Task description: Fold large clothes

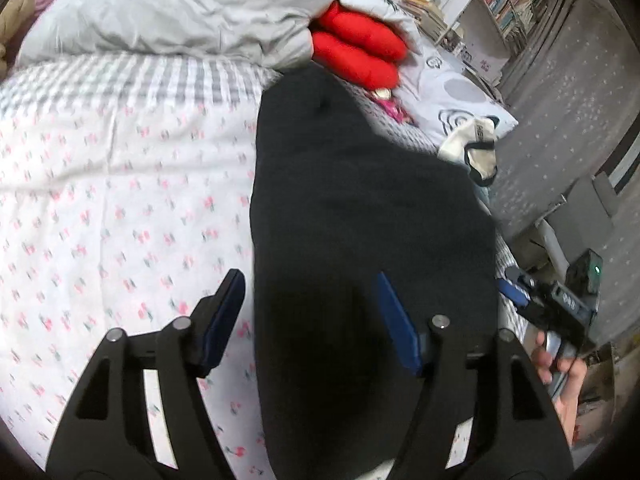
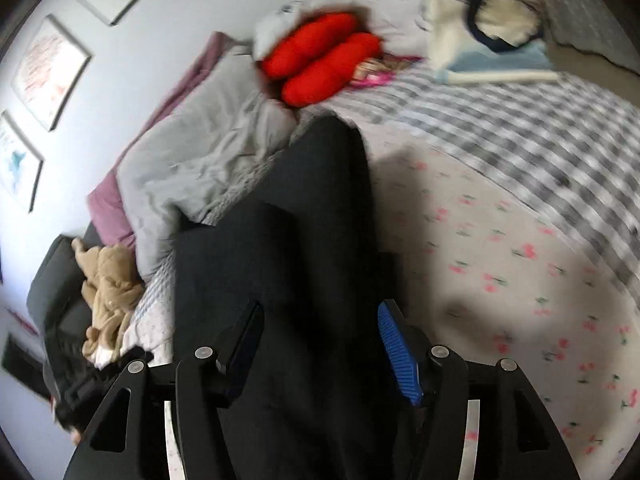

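Note:
A large black garment [image 1: 360, 208] lies lengthwise on the flowered bedsheet [image 1: 120, 200]. My left gripper [image 1: 308, 284] is open, its jaws wide apart over the garment's left edge near its close end. In the right wrist view the same black garment [image 2: 304, 220] stretches away from me, with a folded layer on its left side. My right gripper [image 2: 320, 312] is open above the garment's near end, with nothing between its blue pads [image 2: 396, 348]. The right gripper also shows in the left wrist view [image 1: 516, 288], at the garment's right edge, held by a hand.
A grey duvet [image 1: 172, 4], a red cushion [image 1: 356, 52] and a patterned pillow [image 1: 452, 96] lie at the head of the bed. A white and black garment [image 1: 476, 144] lies at the bed's right edge. A beige cloth [image 2: 108, 284] lies on a dark seat beside the bed.

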A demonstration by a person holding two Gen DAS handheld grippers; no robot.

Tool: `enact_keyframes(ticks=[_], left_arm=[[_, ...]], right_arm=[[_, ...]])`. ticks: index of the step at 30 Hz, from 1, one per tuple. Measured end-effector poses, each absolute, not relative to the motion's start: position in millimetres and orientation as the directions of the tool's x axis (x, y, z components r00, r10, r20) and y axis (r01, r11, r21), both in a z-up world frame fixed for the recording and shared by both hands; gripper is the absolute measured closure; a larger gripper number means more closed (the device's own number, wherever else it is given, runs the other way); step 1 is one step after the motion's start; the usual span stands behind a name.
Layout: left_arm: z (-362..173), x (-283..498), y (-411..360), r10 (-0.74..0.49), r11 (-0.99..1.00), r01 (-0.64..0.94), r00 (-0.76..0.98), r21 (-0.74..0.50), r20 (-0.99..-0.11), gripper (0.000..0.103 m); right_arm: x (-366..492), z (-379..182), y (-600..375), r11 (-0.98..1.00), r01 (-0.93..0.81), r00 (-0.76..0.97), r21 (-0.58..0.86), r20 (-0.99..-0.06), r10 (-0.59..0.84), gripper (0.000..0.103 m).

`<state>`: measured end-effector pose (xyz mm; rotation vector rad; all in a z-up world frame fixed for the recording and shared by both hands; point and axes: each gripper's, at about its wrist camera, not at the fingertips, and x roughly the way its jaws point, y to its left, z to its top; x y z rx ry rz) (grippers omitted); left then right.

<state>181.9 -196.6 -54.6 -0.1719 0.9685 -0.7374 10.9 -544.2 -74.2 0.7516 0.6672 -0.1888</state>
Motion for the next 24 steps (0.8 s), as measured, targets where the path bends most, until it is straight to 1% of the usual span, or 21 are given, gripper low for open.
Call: enact_keyframes(ticks=[3, 5, 8, 9, 11, 12, 14, 15, 16, 17, 18, 20, 21, 22, 24], left_arm=[[-66.0, 160.1, -189.6, -0.64, 0.74, 0.515, 0.343, -0.432, -0.687, 0.035], [-71.5, 144.2, -188.1, -0.655, 0.722, 0.536, 0.323, -0.438, -0.683, 0.037], [-79.0, 116.6, -195.7, -0.674, 0.688, 0.583, 0.29, -0.433, -0.679, 0.037], [-82.1, 109.9, -197.3, -0.666, 0.69, 0.595, 0.297, -0.412, -0.684, 0.037], [-87.2, 97.6, -206.5, -0.619, 0.711, 0.623, 0.335, -0.326, -0.71, 0.037], [-89.3, 91.8, -208.1, -0.593, 0.722, 0.63, 0.35, -0.287, -0.725, 0.037], [-84.6, 83.0, -204.1, -0.581, 0.73, 0.624, 0.353, -0.278, -0.733, 0.037], [-80.7, 81.1, -199.3, -0.59, 0.726, 0.616, 0.332, -0.304, -0.736, 0.036], [-78.9, 79.9, -195.4, -0.593, 0.726, 0.607, 0.315, -0.323, -0.741, 0.035], [-75.3, 77.3, -187.5, -0.597, 0.731, 0.584, 0.296, -0.353, -0.745, 0.031], [-72.5, 74.8, -181.4, -0.597, 0.739, 0.564, 0.295, -0.368, -0.746, 0.022], [-68.7, 66.7, -168.4, -0.583, 0.766, 0.519, 0.314, -0.378, -0.749, 0.01], [-67.7, 62.7, -163.2, -0.575, 0.777, 0.502, 0.32, -0.38, -0.753, 0.006], [-68.6, 57.5, -158.3, -0.562, 0.788, 0.484, 0.315, -0.38, -0.765, 0.005], [-72.2, 50.8, -153.8, -0.53, 0.809, 0.453, 0.284, -0.375, -0.799, 0.004]], right_arm=[[-2.1, -61.2, -546.5, 0.747, 0.378, 0.791, 0.547, -0.611, 0.046, 0.042], [-6.6, -48.5, -530.2, 0.788, 0.349, 0.795, 0.508, -0.605, 0.037, 0.042], [-4.9, -35.0, -489.9, 0.868, 0.302, 0.775, 0.393, -0.632, 0.017, 0.042], [-2.3, -33.9, -477.4, 0.883, 0.286, 0.768, 0.372, -0.64, 0.021, 0.042], [1.6, -43.2, -448.9, 0.919, 0.255, 0.73, 0.3, -0.683, 0.021, 0.042], [4.2, -53.5, -438.6, 0.932, 0.266, 0.694, 0.248, -0.72, -0.006, 0.042], [9.5, -83.4, -426.1, 0.941, 0.329, 0.558, 0.076, -0.82, -0.128, 0.042], [7.7, -90.5, -424.2, 0.941, 0.336, 0.538, 0.049, -0.83, -0.149, 0.042], [2.5, -92.5, -422.4, 0.938, 0.342, 0.543, 0.05, -0.825, -0.154, 0.042], [-3.9, -88.1, -420.6, 0.934, 0.35, 0.559, 0.067, -0.815, -0.151, 0.042], [-7.1, -83.4, -419.0, 0.931, 0.358, 0.567, 0.075, -0.809, -0.153, 0.041], [-15.5, -69.1, -412.4, 0.922, 0.383, 0.595, 0.064, -0.78, -0.193, 0.029], [-22.9, -59.8, -404.4, 0.918, 0.394, 0.616, 0.048, -0.755, -0.225, 0.014], [-27.9, -56.1, -398.3, 0.915, 0.403, 0.628, 0.035, -0.738, -0.248, 0.005], [-37.1, -53.5, -384.2, 0.908, 0.418, 0.644, 0.019, -0.711, -0.281, 0.001]])
